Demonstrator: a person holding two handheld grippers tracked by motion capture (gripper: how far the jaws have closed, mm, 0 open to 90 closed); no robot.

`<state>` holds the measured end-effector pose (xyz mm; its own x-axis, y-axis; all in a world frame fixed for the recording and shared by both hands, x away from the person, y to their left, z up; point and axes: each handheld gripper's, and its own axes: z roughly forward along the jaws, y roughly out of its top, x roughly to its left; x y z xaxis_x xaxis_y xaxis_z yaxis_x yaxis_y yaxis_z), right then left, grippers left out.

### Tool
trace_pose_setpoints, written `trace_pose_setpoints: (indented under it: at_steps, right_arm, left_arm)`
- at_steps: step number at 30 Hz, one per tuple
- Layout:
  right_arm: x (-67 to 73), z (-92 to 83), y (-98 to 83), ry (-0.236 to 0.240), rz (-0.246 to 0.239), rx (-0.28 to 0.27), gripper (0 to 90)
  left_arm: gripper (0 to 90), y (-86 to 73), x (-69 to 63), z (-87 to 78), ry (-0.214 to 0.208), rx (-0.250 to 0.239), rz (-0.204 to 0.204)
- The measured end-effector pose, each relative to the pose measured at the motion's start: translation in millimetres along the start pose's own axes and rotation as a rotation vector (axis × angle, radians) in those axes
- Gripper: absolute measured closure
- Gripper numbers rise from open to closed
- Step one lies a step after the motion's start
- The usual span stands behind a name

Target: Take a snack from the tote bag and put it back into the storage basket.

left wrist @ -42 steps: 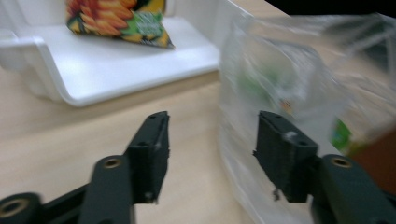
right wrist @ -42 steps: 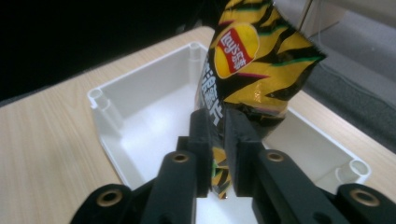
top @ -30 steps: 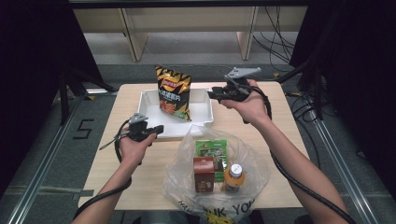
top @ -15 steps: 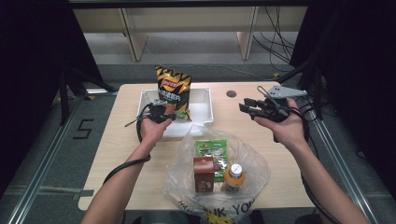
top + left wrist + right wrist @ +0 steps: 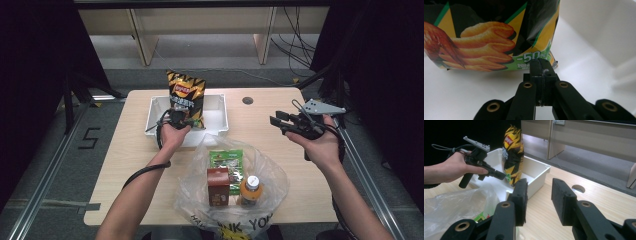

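Work in hand: the left gripper (image 5: 182, 118) is reaching into the white bin (image 5: 216, 107) at the foot of the crisp bag (image 5: 186, 96), seemingly to steady or shift it.
Crisp bag, place: it is standing upright inside the white bin at the far side of the table (image 5: 260, 145), leaning a little toward the back wall.
Left gripper, jaws: they are pressing flat together with nothing between them, the tip sitting just at the bag's lower corner (image 5: 546, 58); whether it is actually touching the foil I cannot tell.
Right gripper (image 5: 280, 123), jaws: they are standing part-way apart and empty, having just been opening, hovering over the bare right part of the table, well apart from the bin.
Handling, as I judge it: the bag is looking light, puffed with air, crinkly and slick, and its contents are breaking easily, so a squeeze on the belly is risking crushed crisps.
Where to take hold: the flat crimped seam along the top or bottom edge is offering the safest pinch; a push low down is likely tipping it.
Nearby: a clear plastic bag (image 5: 272, 187) is lying at the near edge, holding a green packet (image 5: 226, 159), a brown carton (image 5: 218, 186) and an orange bottle (image 5: 250, 190).
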<state>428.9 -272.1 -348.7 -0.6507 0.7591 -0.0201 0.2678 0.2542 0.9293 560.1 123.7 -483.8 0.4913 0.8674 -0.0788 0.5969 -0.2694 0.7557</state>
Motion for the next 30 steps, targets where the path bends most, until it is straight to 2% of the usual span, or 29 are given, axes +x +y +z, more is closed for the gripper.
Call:
trace_pose_setpoints:
  at_steps: [1, 2, 3, 4, 6, 7, 8, 10, 11, 12, 13, 17, 20, 23, 30]
  right_arm:
    - [2.6, 0.6, 0.1, -0.006, 0.040, -0.017, 65.6]
    - [-0.4, -1.4, -0.5, -0.011, 0.011, -0.010, 65.6]
    - [-0.5, -1.3, 0.4, 0.000, 0.021, -0.022, 65.6]
    - [-0.3, -1.9, 0.7, -0.010, 0.034, -0.026, 65.6]
    - [-3.1, -4.1, 0.5, -0.006, 0.009, -0.022, 65.6]
    - [-1.8, -4.3, 1.5, -0.012, 0.034, -0.028, 65.5]
    - [-3.8, -5.8, 0.4, -0.008, 0.005, -0.017, 65.5]
    - [-3.8, -6.0, 0.6, -0.013, 0.012, -0.016, 65.5]
    - [-4.2, -7.4, 0.0, 0.016, 0.001, 0.005, 65.5]
    - [-4.2, -7.4, 0.0, 0.016, 0.001, 0.005, 65.5]
    - [-1.1, -3.9, -0.1, -0.011, 0.045, -0.029, 65.5]
    - [-2.8, -3.4, -0.6, -0.004, 0.037, -0.024, 65.4]
    - [-3.6, -3.3, -0.8, -0.003, 0.038, -0.021, 65.4]
    - [-2.0, -2.5, -1.5, -0.018, 0.048, -0.031, 65.3]
    - [-2.2, -1.9, -1.5, -0.010, 0.056, -0.025, 65.2]
  left_arm:
    - [89.8, 1.1, 0.3, 0.4, 0.002, 0.002, -0.003]
    - [89.8, 1.9, 0.4, 1.0, 0.004, 0.001, -0.005]
    - [89.9, 2.6, -0.2, 2.0, 0.005, -0.001, -0.009]
    - [89.8, 2.6, -0.2, 2.0, 0.005, -0.001, -0.009]
    - [89.8, 5.1, -0.9, 5.1, 0.007, 0.000, -0.004]
    - [89.8, 5.9, -0.6, 5.6, 0.015, 0.006, 0.003]
    - [89.8, 6.4, -1.2, 7.0, 0.026, -0.002, -0.001]
    - [89.8, 7.8, -0.2, 8.3, 0.029, 0.009, 0.002]
    - [89.8, 7.8, -0.2, 8.3, 0.029, 0.009, 0.002]
    - [89.8, 8.4, 0.4, 9.2, 0.031, 0.012, 0.005]
    - [89.8, 9.2, 0.4, 11.0, 0.032, 0.005, -0.002]
    - [89.8, 10.5, -1.4, 13.8, 0.045, -0.001, 0.001]
    - [89.8, 12.3, -2.3, 14.1, 0.039, 0.006, 0.010]
    - [89.8, 13.1, -3.2, 15.4, 0.041, -0.001, 0.008]
    - [89.7, 16.0, -5.3, 18.0, 0.048, -0.001, 0.019]
